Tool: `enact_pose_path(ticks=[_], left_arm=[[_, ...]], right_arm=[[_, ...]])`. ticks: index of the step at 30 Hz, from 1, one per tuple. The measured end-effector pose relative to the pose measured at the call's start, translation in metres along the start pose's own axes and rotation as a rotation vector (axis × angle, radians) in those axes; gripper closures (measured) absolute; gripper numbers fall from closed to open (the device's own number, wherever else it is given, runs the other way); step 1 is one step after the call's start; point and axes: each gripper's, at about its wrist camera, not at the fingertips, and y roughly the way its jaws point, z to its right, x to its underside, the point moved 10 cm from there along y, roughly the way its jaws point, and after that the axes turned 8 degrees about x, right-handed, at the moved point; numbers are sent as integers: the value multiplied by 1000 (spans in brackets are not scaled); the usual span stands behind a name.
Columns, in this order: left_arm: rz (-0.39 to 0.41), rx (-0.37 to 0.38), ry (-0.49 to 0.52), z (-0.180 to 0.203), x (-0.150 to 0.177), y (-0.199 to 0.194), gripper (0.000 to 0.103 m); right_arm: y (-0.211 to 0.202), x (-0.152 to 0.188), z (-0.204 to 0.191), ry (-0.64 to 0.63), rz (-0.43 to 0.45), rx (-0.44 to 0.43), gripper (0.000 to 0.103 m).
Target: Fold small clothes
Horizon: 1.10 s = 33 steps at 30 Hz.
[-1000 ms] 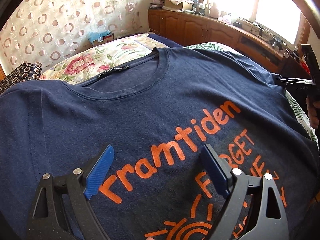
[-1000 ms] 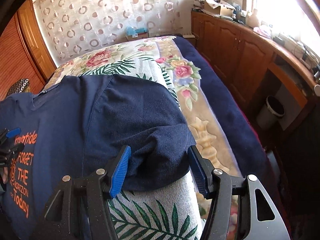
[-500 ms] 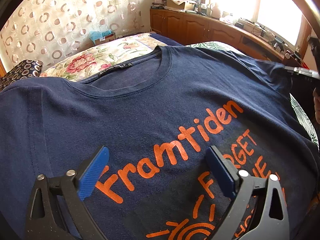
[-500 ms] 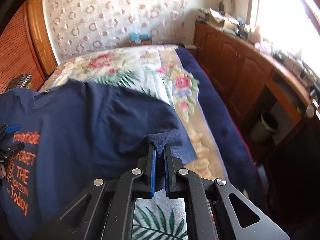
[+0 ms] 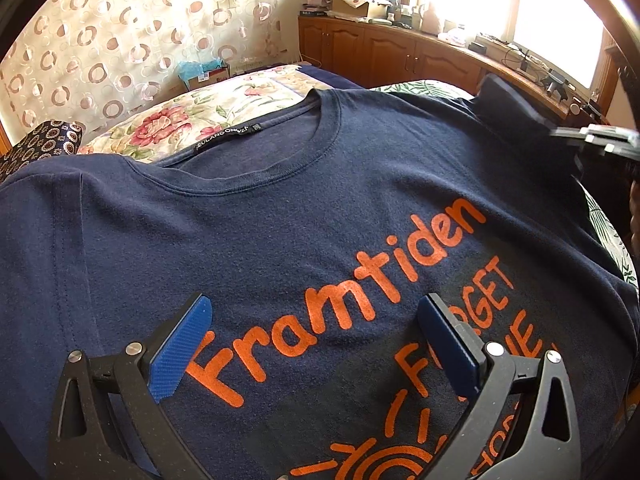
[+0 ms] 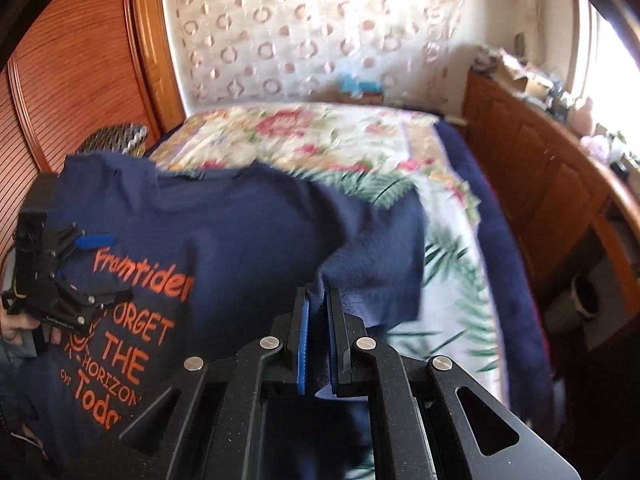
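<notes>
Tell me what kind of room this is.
Most likely a home bedroom: a bed with a floral bedspread, a wooden cabinet along the window wall, and patterned curtains behind it.

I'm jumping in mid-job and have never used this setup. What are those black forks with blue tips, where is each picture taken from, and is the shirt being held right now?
There is no robot here. A person holds a two-finger tool in each hand, and a camera on each one looks forward along its fingers, so each picture shows its own tool at the bottom.

In the left wrist view, the left tool has its blue pads wide apart over the orange print of a navy T-shirt. It grips nothing.

In the right wrist view, the right tool is shut on the shirt's sleeve, with a pinch of cloth between the pads and lifted off the bedspread. That picture is blurred.

The shirt lies front up on a bed with a floral bedspread. Each tool also shows at the edge of the other's view.
</notes>
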Motion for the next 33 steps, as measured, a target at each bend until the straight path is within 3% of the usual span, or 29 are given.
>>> enact_pose_path(ticks=[5, 9, 13, 17, 23, 25, 26, 27, 33], left_arm=[[36, -21, -23, -6, -3, -7, 0], [101, -50, -11, -8, -12, -21, 0], [162, -61, -24, -10, -22, -36, 0], [193, -28, -39, -11, -24, -50, 0], [262, -38, -51, -18, -27, -67, 0], [273, -40, -49, -18, -27, -69, 0], [274, -40, -50, -17, -26, -69, 0], [273, -40, -52, -18, -26, -68, 0], [282, -44, -68, -24, -26, -69, 0]], right_arm=[[22, 13, 1, 15, -70, -16, 71], [7, 7, 10, 31, -35, -17, 71], [-1, -1, 30, 58, -3, 43, 71], [19, -6, 45, 82, -25, 105, 71], [61, -12, 43, 107, -81, 67, 71], [68, -19, 39, 105, -84, 47, 77], [68, -21, 37, 100, -78, 34, 93], [69, -28, 34, 91, -70, 23, 96], [70, -61, 2, 2, -12, -33, 99]])
